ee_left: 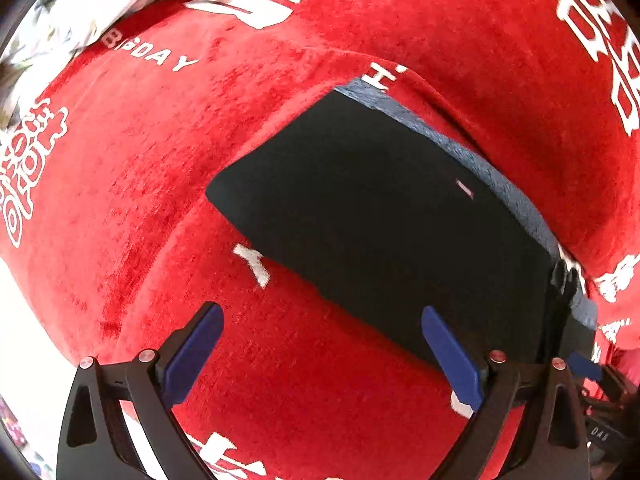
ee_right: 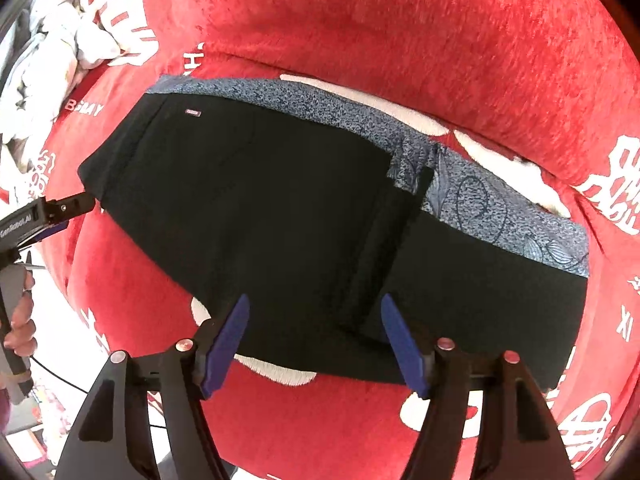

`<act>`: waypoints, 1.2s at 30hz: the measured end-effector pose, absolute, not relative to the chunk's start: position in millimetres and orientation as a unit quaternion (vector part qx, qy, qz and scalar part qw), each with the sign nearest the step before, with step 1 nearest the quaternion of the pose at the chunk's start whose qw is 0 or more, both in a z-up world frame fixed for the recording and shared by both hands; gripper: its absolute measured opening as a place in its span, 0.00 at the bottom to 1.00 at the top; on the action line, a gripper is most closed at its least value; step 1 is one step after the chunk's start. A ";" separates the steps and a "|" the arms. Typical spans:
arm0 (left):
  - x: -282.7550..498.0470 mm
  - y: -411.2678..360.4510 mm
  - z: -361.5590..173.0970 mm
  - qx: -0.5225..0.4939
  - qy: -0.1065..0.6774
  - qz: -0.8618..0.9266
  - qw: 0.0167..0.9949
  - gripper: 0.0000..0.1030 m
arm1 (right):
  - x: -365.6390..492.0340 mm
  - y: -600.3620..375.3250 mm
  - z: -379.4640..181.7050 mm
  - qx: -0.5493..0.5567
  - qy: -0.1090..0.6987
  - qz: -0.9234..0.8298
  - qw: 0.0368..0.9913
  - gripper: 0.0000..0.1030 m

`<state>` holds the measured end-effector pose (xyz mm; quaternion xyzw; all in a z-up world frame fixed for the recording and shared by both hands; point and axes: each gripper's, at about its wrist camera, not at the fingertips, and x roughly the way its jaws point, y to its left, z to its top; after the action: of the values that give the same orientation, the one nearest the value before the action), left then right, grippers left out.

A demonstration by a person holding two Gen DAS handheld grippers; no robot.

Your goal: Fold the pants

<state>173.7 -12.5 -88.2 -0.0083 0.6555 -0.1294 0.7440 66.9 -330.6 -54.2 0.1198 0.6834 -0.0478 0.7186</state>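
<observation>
Black pants (ee_right: 280,208) with a blue-grey patterned waistband (ee_right: 472,196) lie folded flat on a red blanket (ee_right: 400,32). In the left wrist view the pants (ee_left: 380,208) are ahead and to the right. My left gripper (ee_left: 320,316) is open and empty above the blanket, at the pants' near edge. It also shows in the right wrist view (ee_right: 60,210) at the pants' left end. My right gripper (ee_right: 314,304) is open and empty, its blue pads over the pants' near edge. Its tip shows in the left wrist view (ee_left: 584,364) at the lower right.
The red blanket (ee_left: 160,160) carries white characters and letters. A rumpled white printed cloth (ee_left: 80,8) lies at the far left; it shows in the right wrist view (ee_right: 48,56) too. A person's hand (ee_right: 22,320) holds the left gripper's handle.
</observation>
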 end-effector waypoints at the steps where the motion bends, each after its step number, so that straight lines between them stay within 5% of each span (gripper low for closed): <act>1: 171.3 -15.1 -89.2 -0.001 0.657 -0.133 0.742 0.97 | 67.4 -329.2 -55.6 0.121 0.685 -0.047 0.717 0.71; 8: 159.7 -39.0 -87.2 0.032 0.635 -0.160 0.755 0.97 | 64.8 -323.5 -60.3 0.124 0.689 -0.050 0.713 0.76; 36: 216.9 1.0 -138.7 -0.169 0.683 -0.197 0.683 0.99 | 65.0 -329.8 -88.8 0.144 0.689 -0.071 0.707 0.82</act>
<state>216.9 1.0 -138.7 -0.1686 0.6830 -0.1971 0.6828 65.0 -329.8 -88.8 0.1437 0.6889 -0.0713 0.7069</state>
